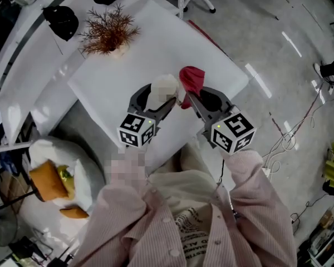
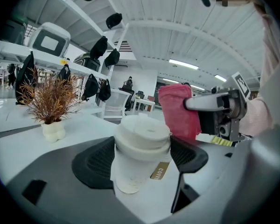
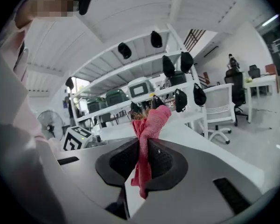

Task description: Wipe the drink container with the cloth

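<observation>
A white lidded coffee cup [image 2: 140, 153] with a paper label sits clamped between the pads of my left gripper [image 2: 141, 158], lifted above the white table [image 1: 156, 43]. In the head view the cup [image 1: 162, 90] is partly covered by a mosaic patch, held by the left gripper [image 1: 161, 102]. A red cloth [image 3: 147, 143] is pinched in my right gripper [image 3: 143, 160], its upper end bunched above the jaws. From the head view the cloth [image 1: 192, 82] hangs just right of the cup, on the right gripper [image 1: 190, 102]; the cloth [image 2: 178, 111] shows beside the lid.
A dried brown plant in a small white pot [image 1: 108, 35] stands at the table's far left. Dark helmets [image 1: 61, 21] lie on the shelf behind. A white beanbag with orange items [image 1: 50, 179] is on the floor at left. Cables [image 1: 292, 135] run along the floor at right.
</observation>
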`<action>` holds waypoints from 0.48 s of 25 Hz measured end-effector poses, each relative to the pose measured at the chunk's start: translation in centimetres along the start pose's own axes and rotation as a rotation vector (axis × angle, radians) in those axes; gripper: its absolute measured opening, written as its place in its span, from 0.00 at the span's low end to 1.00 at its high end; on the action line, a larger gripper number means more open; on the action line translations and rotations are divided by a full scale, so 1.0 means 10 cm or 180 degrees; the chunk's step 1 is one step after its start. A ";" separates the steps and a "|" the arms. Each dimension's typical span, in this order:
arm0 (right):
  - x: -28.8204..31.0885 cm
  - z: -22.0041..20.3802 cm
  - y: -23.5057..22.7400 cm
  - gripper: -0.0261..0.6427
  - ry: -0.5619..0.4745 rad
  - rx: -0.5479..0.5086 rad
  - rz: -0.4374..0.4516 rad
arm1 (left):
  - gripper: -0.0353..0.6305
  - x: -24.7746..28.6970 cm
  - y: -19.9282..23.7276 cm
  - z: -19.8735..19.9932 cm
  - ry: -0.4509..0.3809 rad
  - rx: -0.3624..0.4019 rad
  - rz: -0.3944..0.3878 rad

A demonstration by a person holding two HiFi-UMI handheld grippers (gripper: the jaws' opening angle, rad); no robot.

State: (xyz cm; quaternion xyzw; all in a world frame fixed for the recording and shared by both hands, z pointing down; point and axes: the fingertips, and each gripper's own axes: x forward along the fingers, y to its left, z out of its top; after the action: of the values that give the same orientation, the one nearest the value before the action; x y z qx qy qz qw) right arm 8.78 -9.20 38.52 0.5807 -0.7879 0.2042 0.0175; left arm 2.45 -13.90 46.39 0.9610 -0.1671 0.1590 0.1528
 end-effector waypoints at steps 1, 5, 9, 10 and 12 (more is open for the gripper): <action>-0.02 -0.01 -0.05 0.10 -0.0078 0.0154 -0.0085 | 0.61 -0.01 -0.01 0.00 0.0001 0.0001 0.0001; 0.00 -0.14 -0.22 0.10 -0.0313 0.0928 -0.0240 | 0.61 -0.01 -0.01 0.01 -0.0009 0.0009 0.0017; 0.13 -0.36 -0.30 0.10 -0.0415 0.1542 -0.0277 | 0.61 0.01 0.01 0.02 -0.0022 0.0003 0.0022; 0.15 -0.41 -0.30 0.10 -0.0423 0.1650 -0.0273 | 0.61 0.02 0.01 0.02 -0.0028 0.0003 0.0025; 0.19 -0.50 -0.30 0.10 -0.0435 0.1818 -0.0257 | 0.61 0.03 0.00 0.03 -0.0040 0.0011 0.0028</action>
State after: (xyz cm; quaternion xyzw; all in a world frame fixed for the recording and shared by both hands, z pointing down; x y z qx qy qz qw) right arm 9.84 -9.97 44.46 0.6054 -0.6741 0.3774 -0.1916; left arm 2.75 -14.08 46.22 0.9615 -0.1720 0.1538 0.1494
